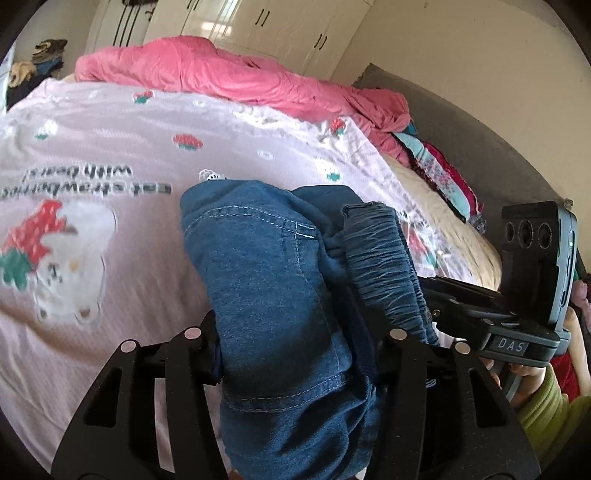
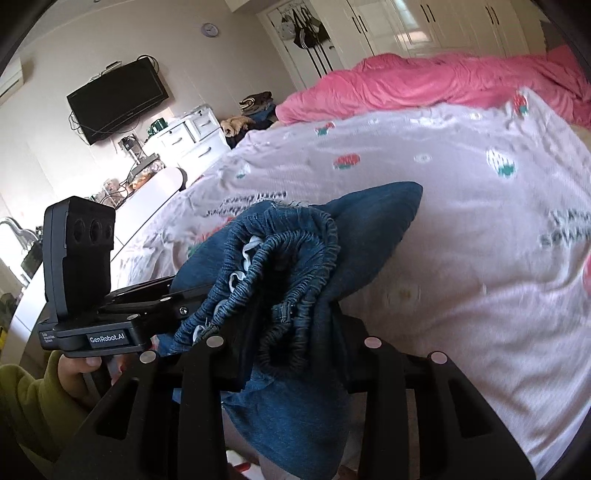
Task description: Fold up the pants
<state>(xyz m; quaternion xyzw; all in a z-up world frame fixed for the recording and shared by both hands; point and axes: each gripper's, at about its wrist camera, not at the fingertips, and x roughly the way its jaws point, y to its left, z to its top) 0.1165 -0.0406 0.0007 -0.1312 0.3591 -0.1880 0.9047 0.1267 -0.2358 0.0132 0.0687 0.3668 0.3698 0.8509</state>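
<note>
A: Nearest first, what has each claw got?

B: The left claw point(image 1: 295, 354) is clamped on the blue denim pants point(image 1: 273, 280) by the seamed side of the fabric. The right claw point(image 2: 295, 350) is clamped on the gathered elastic waistband point(image 2: 291, 258), which bunches up between its fingers. Both sets of jaws are drawn in tight on cloth, not standing apart.

A: And the pants themselves?

B: Bundled and carried between the two claws, which sit just beside each other, each visible in the other's view. Cloth drapes forward over the fingers and hangs below them. I'd judge the bundle is off the bedspread point(image 1: 110, 155), though the lowest folds are hidden.

A: Which way does the long axis run?

B: Hard to tell, since the legs are doubled up. The waistband end lies toward the right claw, the seam and leg fabric toward the left, so the span between the claws is the short waist edge. The next move likely needs the bundle laid out ahead on the strawberry-print bedspread, legs running away from the claws.

A: Beyond that?

B: A crumpled pink duvet point(image 1: 221, 77) lies across the far side of the bed, then white wardrobe doors point(image 1: 280, 26)
</note>
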